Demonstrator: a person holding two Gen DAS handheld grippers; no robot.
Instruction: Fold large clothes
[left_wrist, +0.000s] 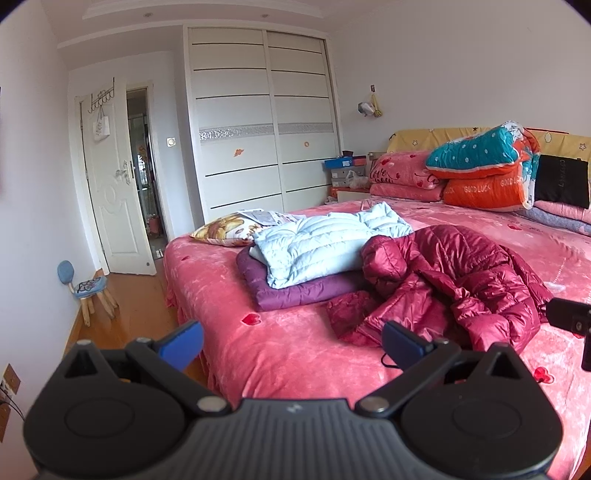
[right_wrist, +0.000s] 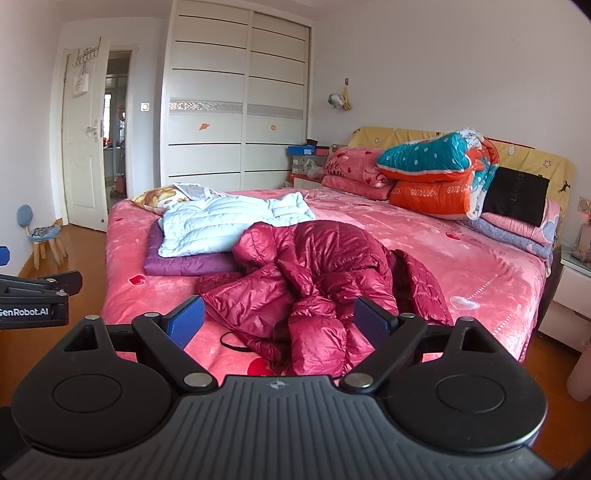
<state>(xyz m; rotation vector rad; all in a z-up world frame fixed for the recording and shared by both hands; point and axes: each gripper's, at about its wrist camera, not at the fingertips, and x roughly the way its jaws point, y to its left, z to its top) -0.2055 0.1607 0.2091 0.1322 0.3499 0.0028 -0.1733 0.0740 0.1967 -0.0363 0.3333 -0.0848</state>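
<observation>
i have both tools held off the near edge of the bed (right_wrist: 147, 291), each spread wide with nothing between the pads. the left gripper (left_wrist: 291, 345) sits over the bare pink cover, and the right gripper (right_wrist: 279, 325) looks straight onto the task's thing: the dark red puffer jacket (right_wrist: 317, 273), crumpled in a heap near the front middle of the bed, hood bunched at its far left, a sleeve trailing toward the near edge.

my read is that folding has not started on this one, so the step in hand is to reach in and spread it flat. i would take the hem or shoulders with one tool each and pull them apart, pinching deep since the slick padded fabric looks likely to slip out of a shallow grip. a thin black cord (right_wrist: 232, 341) lies just beside the near sleeve, and i cannot tell whether it belongs to the jacket, so i would keep it out of the pinch.

for room: the light blue jacket (right_wrist: 225, 221) lies on a purple folded piece (right_wrist: 177, 264) touching the heap's far left side, so spreading should go rightward, where the cover is open. the stacked quilts (right_wrist: 436, 173) at the far right are well apart. the near bed edge drops to the wooden floor, so i would keep the sleeve from sliding off
</observation>
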